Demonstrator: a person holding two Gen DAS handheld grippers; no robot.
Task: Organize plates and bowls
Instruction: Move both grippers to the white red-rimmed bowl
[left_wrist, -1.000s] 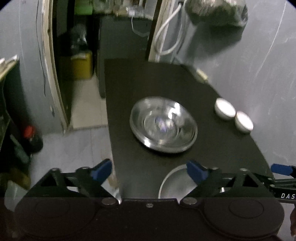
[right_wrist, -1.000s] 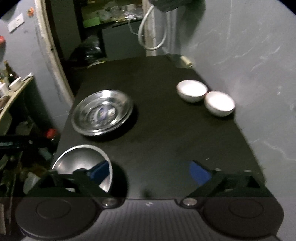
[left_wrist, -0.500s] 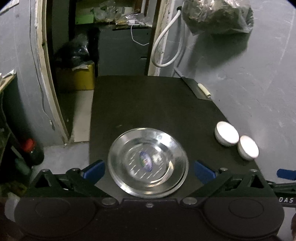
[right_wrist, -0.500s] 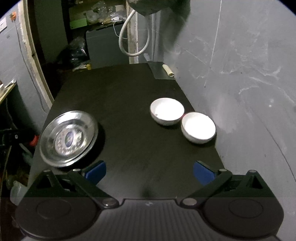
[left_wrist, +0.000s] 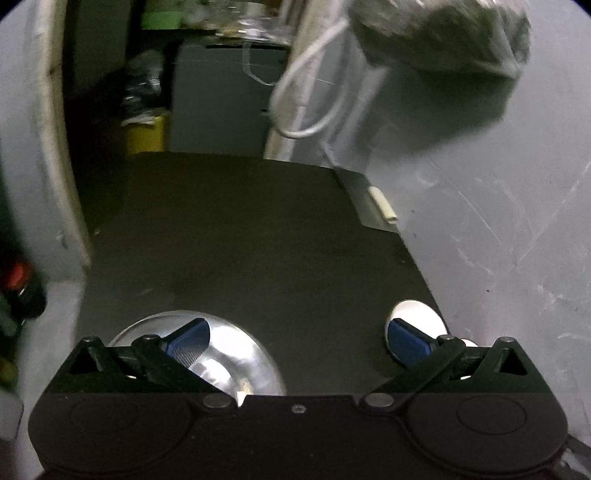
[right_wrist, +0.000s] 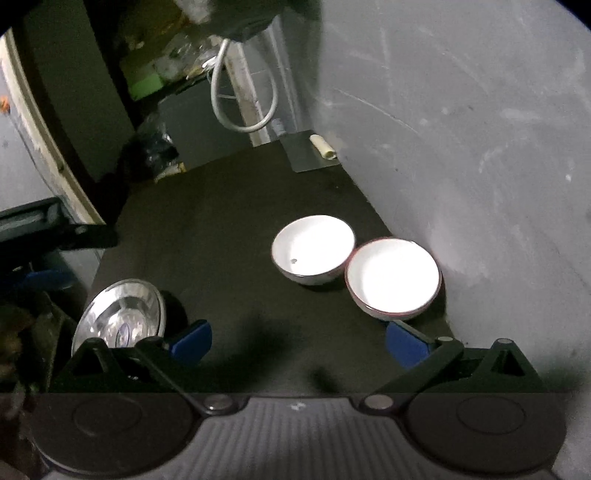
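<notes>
Now both grippers hang empty over the dark desk (right_wrist: 236, 206), dishes not yet gathered.
Nearest, the left gripper (left_wrist: 297, 338) holds its jaws wide above the steel plate (left_wrist: 229, 354); the right gripper (right_wrist: 299, 341) is equally wide, nothing between. Beyond it, two white bowls (right_wrist: 314, 247) touch rims beside the wall (right_wrist: 480, 147), likely the next things to nest, well apart from the plate.

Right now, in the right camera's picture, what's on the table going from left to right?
Steel plate → white bowl → red-rimmed bowl.
</notes>
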